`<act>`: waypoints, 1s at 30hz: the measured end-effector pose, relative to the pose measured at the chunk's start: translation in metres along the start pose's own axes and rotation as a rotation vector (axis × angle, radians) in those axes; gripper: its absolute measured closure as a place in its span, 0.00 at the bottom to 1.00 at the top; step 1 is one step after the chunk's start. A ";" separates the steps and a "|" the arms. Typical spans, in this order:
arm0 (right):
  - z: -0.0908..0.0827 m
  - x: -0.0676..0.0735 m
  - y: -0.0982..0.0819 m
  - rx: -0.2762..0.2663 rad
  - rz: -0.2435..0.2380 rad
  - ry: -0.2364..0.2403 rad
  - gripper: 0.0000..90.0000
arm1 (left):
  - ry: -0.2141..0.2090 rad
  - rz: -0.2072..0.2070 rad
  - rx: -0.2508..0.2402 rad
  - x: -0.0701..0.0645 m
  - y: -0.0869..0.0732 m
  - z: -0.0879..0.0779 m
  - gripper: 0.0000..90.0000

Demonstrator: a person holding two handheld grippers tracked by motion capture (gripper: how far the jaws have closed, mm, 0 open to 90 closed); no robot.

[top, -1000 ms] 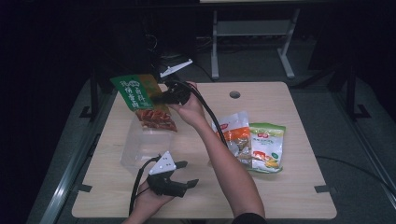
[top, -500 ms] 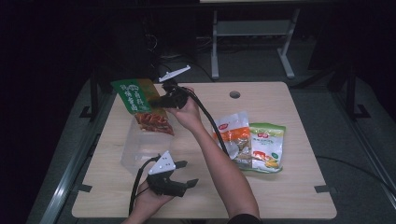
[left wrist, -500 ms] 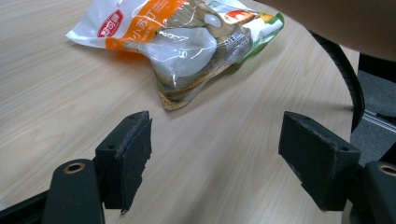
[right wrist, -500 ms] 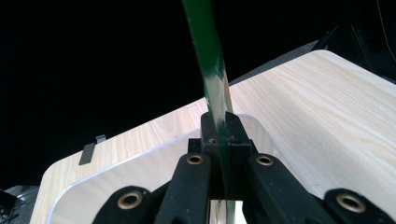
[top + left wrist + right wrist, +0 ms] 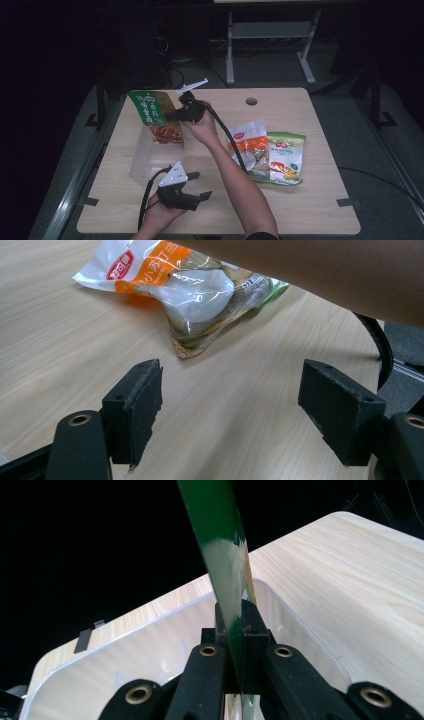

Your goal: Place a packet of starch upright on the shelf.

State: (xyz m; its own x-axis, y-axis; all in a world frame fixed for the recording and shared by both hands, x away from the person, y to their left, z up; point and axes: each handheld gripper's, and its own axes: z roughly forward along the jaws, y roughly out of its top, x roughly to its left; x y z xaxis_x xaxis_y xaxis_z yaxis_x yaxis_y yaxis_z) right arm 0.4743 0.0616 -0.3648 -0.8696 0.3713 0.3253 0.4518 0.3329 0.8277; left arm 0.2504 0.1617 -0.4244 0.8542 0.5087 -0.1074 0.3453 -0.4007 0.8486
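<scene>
The right claw [image 5: 176,113] is clenched on the green bag [image 5: 156,116], pinching its flat side edge so that the bag hangs upright over the clear tub [image 5: 150,157] at the bench's [image 5: 310,210] far left. In the right gripper view the green film [image 5: 226,570] runs edge-on between the two jaws, with the tub's rim [image 5: 165,615] below.

The bag looks light: a thin, glossy pouch with loose reddish snacks showing through its lower window. Such film is slick and limp, so it probably swings and folds under its own contents, and a grip on the belly would crush what is inside. The sealed margin, where the claw has it, is the stiffest and safest place to hold. A firm pinch there should keep it from sliding out.

The left claw [image 5: 196,186] rests near the bench's front edge, jaws released and wide with nothing between them. The orange bag [image 5: 180,287] and another green-and-white bag [image 5: 286,157] lie flat to the right, apart from the tub.
</scene>
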 end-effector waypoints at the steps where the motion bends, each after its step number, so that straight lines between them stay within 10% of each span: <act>1: 0.000 0.000 0.000 0.000 0.000 0.000 0.99 | 0.000 -0.001 0.000 0.000 0.000 0.000 0.28; 11: -0.008 -0.008 -0.007 0.022 0.018 -0.036 0.98 | -0.001 0.006 0.008 0.000 0.000 0.003 0.28; 19: -0.015 -0.010 -0.006 0.065 0.030 -0.066 0.73 | -0.001 0.009 0.011 -0.001 0.000 0.004 0.28; 30: -0.042 -0.008 -0.012 0.095 0.025 -0.098 0.63 | -0.001 0.013 0.016 -0.001 0.000 0.006 0.28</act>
State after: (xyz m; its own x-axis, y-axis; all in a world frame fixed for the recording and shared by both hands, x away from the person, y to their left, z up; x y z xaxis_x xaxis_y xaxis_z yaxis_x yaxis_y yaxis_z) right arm 0.4677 0.0181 -0.3577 -0.8362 0.4618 0.2958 0.4944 0.4014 0.7710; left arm 0.2516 0.1569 -0.4271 0.8591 0.5026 -0.0965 0.3400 -0.4196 0.8416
